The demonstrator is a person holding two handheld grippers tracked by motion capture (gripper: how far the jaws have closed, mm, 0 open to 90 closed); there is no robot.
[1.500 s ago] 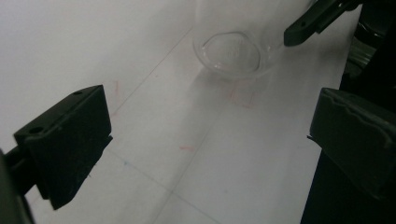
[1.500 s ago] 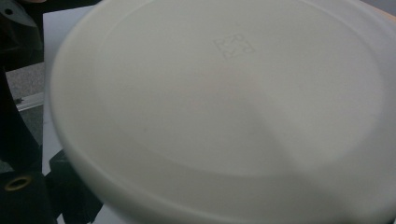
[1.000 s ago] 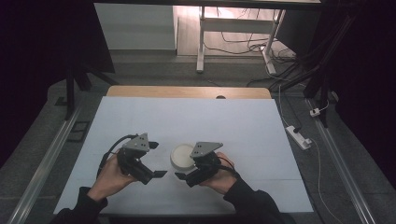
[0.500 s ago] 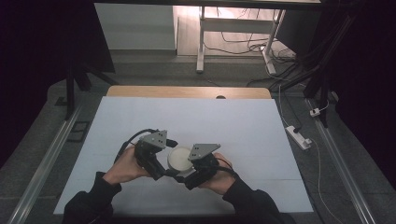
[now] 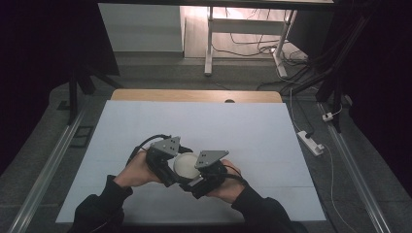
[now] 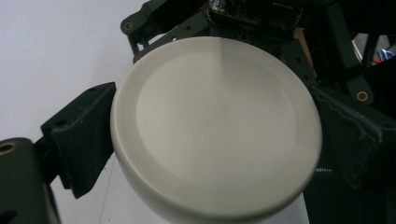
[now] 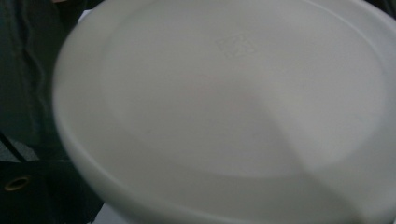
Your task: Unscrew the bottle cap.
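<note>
Meeting over the near table, both claws — left claw [image 5: 171, 171], right claw [image 5: 194, 180] — pinch the white round lid [image 5: 185, 165].

My sleeves [image 5: 104, 201] are dark. Each black gripper, left [image 5: 163, 160] and right [image 5: 206, 175], carries a grey three-cornered plate; brass-ringed screw holes dot the jaws.

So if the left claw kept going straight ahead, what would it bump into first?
The round white lid sits right between its jaws already, so it would press into that. Just behind the lid is the right claw, though how close is hard to judge.
</note>
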